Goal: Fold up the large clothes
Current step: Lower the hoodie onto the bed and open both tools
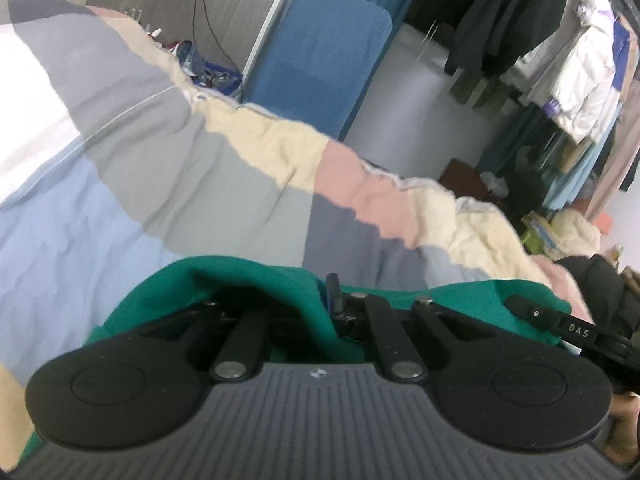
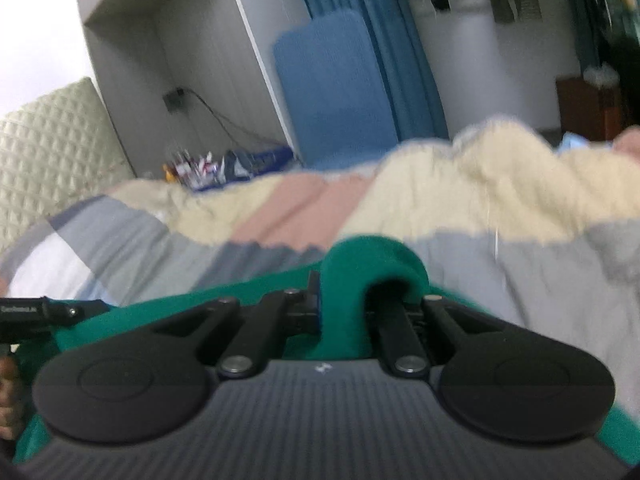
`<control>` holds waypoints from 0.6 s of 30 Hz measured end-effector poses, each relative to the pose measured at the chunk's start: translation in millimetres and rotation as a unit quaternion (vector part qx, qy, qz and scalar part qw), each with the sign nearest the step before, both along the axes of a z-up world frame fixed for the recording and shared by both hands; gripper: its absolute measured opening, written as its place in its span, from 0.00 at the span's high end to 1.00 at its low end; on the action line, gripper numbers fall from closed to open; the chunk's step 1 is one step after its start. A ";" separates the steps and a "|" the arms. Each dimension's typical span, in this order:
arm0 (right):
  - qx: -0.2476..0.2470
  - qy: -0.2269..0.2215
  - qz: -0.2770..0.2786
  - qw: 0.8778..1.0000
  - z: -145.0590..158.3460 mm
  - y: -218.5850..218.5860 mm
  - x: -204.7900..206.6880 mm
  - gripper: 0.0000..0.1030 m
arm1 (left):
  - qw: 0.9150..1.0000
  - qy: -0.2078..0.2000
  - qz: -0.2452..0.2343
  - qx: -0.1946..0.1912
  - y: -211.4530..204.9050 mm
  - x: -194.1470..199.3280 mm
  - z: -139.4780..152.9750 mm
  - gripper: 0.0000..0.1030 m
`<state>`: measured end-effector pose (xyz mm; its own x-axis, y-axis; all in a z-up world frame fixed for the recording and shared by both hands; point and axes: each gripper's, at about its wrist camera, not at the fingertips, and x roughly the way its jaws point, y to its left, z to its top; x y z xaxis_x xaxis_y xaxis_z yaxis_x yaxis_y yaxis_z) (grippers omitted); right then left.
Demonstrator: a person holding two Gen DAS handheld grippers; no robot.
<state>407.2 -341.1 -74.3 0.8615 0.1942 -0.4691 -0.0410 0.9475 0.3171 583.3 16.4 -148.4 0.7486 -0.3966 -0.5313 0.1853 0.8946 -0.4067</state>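
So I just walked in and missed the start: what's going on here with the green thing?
A person is folding a green garment over a bed covered by a patchwork quilt. Each hand holds a two-finger tool, and both are clamped on the cloth: the left tool has a fold pinched between its fingers, and the right tool grips a bunched loop of the same fabric. The garment hangs between them, close above the quilt. Hanging clothes fill the background.

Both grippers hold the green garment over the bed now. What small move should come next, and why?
Probably carry both grippers forward together and lay the held edge down. The left gripper and the right gripper each pinch a bunched fold of the green garment, which looks lifted over the patchwork quilt. Moving together should keep the edge straight.
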 end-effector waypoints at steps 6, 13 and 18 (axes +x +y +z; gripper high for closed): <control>0.007 0.013 -0.006 1.000 12.7 5.7 -11.7 0.79 | 1.000 0.001 0.000 0.031 1.2 -46.1 44.0 0.54; 0.034 0.007 0.001 0.999 50.0 1.8 -73.0 0.66 | 0.999 -0.005 0.008 0.037 12.5 -120.8 97.4 0.54; 0.044 0.007 0.007 0.999 78.0 1.7 -138.3 0.65 | 0.999 -0.014 0.023 0.037 22.0 -191.9 124.4 0.54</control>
